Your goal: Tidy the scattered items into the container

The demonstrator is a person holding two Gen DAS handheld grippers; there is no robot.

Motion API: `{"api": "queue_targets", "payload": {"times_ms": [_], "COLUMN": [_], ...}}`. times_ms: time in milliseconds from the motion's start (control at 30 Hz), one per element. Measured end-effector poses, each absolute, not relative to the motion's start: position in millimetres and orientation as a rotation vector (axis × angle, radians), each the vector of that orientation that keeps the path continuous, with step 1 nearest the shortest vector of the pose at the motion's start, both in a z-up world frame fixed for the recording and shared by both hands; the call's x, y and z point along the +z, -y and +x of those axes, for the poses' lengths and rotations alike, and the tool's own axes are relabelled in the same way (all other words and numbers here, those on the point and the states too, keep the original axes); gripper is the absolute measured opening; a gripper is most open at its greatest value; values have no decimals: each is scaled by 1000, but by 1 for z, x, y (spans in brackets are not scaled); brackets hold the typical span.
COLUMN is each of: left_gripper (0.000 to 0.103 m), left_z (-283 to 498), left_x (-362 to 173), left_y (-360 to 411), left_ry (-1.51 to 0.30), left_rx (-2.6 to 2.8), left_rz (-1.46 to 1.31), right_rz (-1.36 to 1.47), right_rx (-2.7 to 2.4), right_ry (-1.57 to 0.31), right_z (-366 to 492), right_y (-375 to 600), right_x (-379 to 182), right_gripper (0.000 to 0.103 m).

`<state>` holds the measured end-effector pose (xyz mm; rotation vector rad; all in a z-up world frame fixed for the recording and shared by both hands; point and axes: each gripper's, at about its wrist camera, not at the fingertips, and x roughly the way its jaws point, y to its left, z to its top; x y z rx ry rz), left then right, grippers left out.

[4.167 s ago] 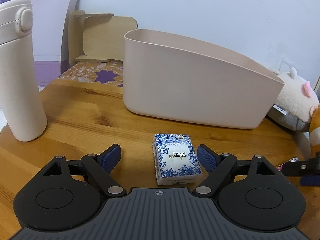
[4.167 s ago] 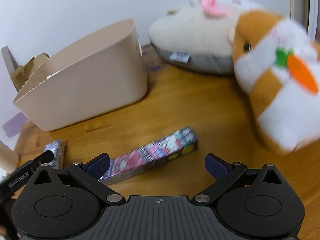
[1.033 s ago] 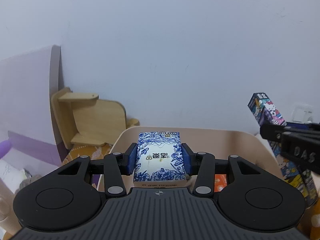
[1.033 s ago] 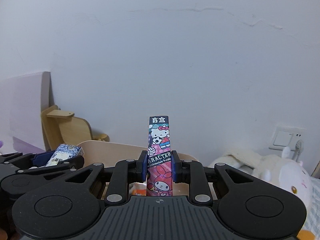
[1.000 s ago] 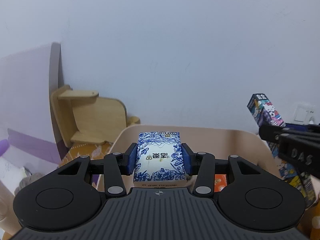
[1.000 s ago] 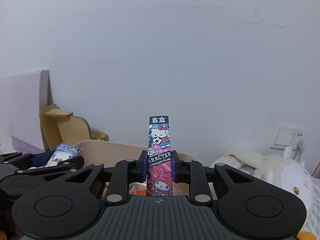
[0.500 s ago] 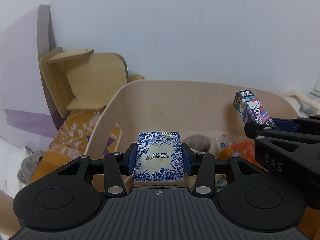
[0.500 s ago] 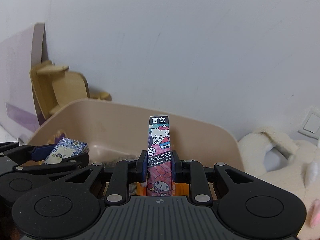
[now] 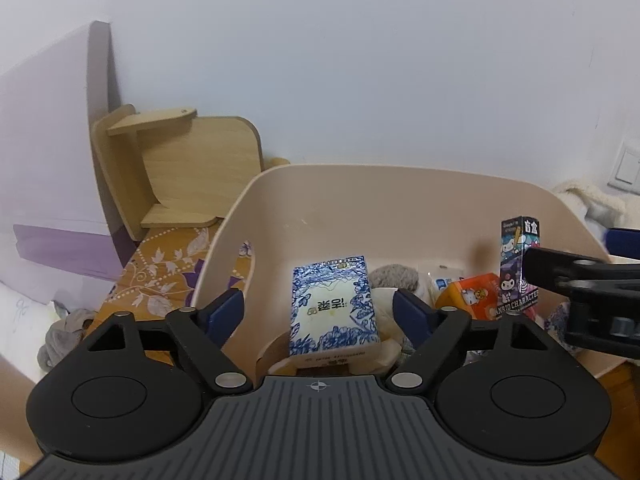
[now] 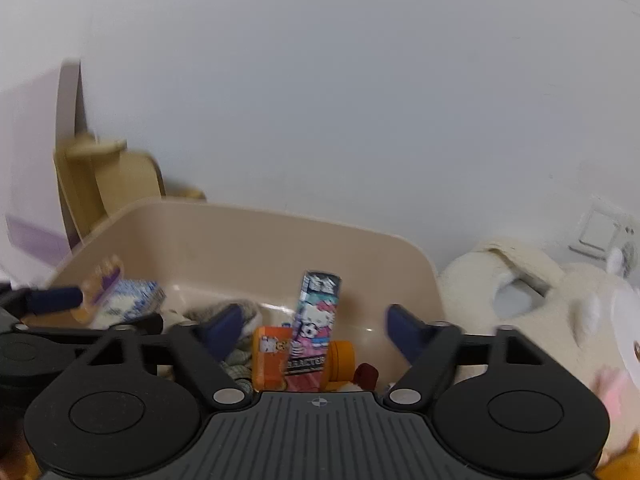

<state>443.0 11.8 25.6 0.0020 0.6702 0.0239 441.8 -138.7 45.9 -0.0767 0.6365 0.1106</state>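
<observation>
Left gripper (image 9: 319, 312): hanging over the near rim of the container, jaws spread wide, gripping nothing; its blue pads (image 9: 226, 312) are standing clear of the pack on both sides.
Tissue pack (image 9: 334, 307): blue-and-white floral pack, sitting between the spread fingers without touching them, leaning inside the container on crumpled pale material.
Right gripper (image 10: 316, 330): jaws spread wide, holding nothing, hovering over the container's right part.
Character box (image 10: 314, 326): tall printed cartoon carton, standing slightly tilted among the contents, between the right fingers yet apart from both.
Container (image 9: 400, 188): beige plastic tub, open at the top, sitting beside the wall.
Orange packet (image 10: 270, 354): lying inside, touching the left side of the character box.
Grey knit item (image 9: 394, 278): bunching up behind the tissue pack.
Plush toy (image 10: 552, 300): cream-coloured, resting just right of the tub.
Wooden stand (image 9: 176, 168): standing left of the tub, behind it.
Wall switch (image 10: 598, 234): showing on the wall above the plush.
</observation>
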Motion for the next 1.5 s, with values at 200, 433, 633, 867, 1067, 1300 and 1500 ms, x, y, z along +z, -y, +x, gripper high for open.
{"api": "queue_targets", "payload": {"times_ms": [200,433,633,867,1067,1300,1500], "left_gripper": [87,88,88,88,88,88,88], "left_z": [421,398,374,333,296,253,224], "left_x": [36,46,55,68,74,78,78], "left_y": [-8,-9,-14,-14,-10,-8,-11], "left_ry": [-641,-618,-592,-541,-496,-450,-444], "left_rx": [3,6,11,6,4,-10,-28], "left_rz": [19,-5,-19,-40,-32,-10,-26], "right_rz": [-66,-87,-60,-6,-1,48,21], "right_rx": [98,94,91,84,67,69,44], "right_ry": [-559,-537,-535,-504,-460,-438,-405], "right_z": [405,378,358,328,290,253,222], "right_y": [147,144,146,151,153,161,160], "right_x": [62,69,72,77,81,82,83], "right_gripper": [103,103,103,103,103,103,103]}}
